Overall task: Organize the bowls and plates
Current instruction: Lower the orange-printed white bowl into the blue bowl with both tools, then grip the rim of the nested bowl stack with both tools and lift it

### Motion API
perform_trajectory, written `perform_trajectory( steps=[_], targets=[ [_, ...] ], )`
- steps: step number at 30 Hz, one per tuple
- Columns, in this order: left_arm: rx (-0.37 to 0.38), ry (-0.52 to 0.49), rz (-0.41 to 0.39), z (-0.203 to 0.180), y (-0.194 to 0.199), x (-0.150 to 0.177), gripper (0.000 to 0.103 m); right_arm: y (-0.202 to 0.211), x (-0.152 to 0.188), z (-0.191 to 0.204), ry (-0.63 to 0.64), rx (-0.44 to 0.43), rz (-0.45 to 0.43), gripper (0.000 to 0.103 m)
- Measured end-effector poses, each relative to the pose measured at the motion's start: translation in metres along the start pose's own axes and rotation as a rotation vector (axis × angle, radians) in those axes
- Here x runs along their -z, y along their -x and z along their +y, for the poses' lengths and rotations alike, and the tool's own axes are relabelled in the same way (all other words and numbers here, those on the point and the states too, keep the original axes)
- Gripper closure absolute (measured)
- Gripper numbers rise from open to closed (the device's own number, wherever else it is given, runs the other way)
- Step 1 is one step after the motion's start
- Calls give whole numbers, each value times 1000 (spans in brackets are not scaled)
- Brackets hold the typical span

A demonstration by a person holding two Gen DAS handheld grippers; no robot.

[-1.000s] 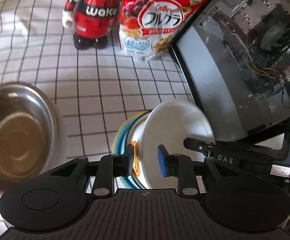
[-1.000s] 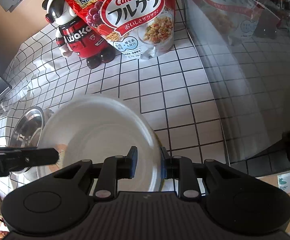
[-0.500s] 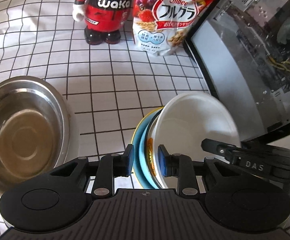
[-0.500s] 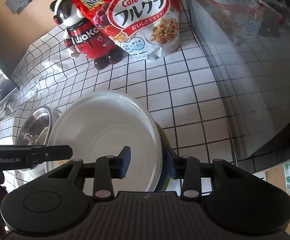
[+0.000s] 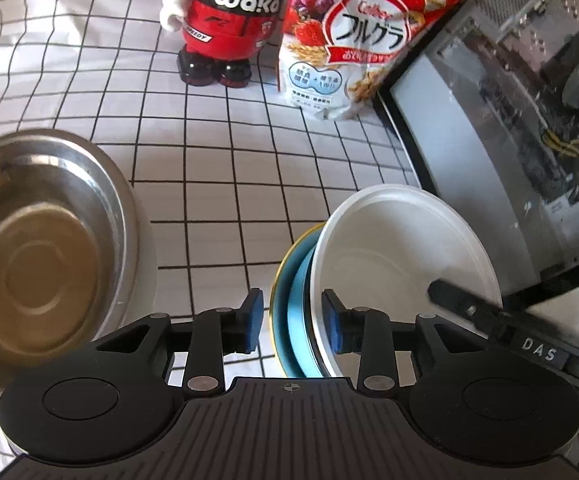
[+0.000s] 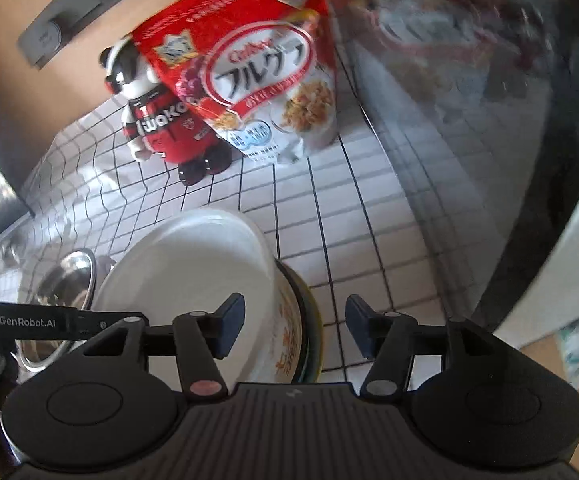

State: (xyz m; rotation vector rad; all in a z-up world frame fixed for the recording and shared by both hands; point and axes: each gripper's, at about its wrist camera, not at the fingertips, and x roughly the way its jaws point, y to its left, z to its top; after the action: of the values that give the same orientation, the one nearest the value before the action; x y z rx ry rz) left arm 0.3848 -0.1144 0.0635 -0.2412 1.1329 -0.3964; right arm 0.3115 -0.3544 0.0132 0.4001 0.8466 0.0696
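Two views showed one stack of dishes on a checked cloth (image 5: 217,184). From the left wrist, the left gripper (image 5: 292,325) was opening, its blue pads either side of the stack's near rim without pressing it; a white bowl (image 5: 393,248) sat on a blue plate (image 5: 295,308). A steel bowl (image 5: 37,248) lay apart to the left, with a toy (image 5: 225,20) and cereal bag (image 5: 353,40) behind. From the right wrist, the right gripper (image 6: 295,330) was opening too, its pads clear of the white bowl (image 6: 193,272) and holding nothing. The steel bowl (image 6: 65,284) lay just left of the stack.
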Motion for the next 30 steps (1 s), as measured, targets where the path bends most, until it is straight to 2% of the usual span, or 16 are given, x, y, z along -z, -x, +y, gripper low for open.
perform_trajectory(
  steps=[3,6,11,14,18,21,24,27,30],
  targets=[
    [40,17,-9,5,-8,5,63,-13,8,-8,-93,-26,8,47],
    [81,-9,3,9,-17,9,58,-26,13,-11,-201,-75,16,47],
    [165,-23,53,14,-36,11,58,-35,14,-9,-328,-35,41,47],
    [173,-47,57,12,-41,11,57,-38,13,-14,-367,-54,66,46],
    [184,-8,47,14,-47,11,58,-40,10,-8,-271,-64,90,45],
    [169,21,42,13,-51,12,57,-43,6,-9,-191,-123,122,38],
    [150,57,1,11,-48,18,56,-43,5,-4,-108,-135,140,36],
    [119,54,-34,9,-42,29,54,-43,7,-2,-96,-165,150,35],
    [97,77,-32,13,-32,39,54,-44,9,2,-55,-215,174,34]
  ],
)
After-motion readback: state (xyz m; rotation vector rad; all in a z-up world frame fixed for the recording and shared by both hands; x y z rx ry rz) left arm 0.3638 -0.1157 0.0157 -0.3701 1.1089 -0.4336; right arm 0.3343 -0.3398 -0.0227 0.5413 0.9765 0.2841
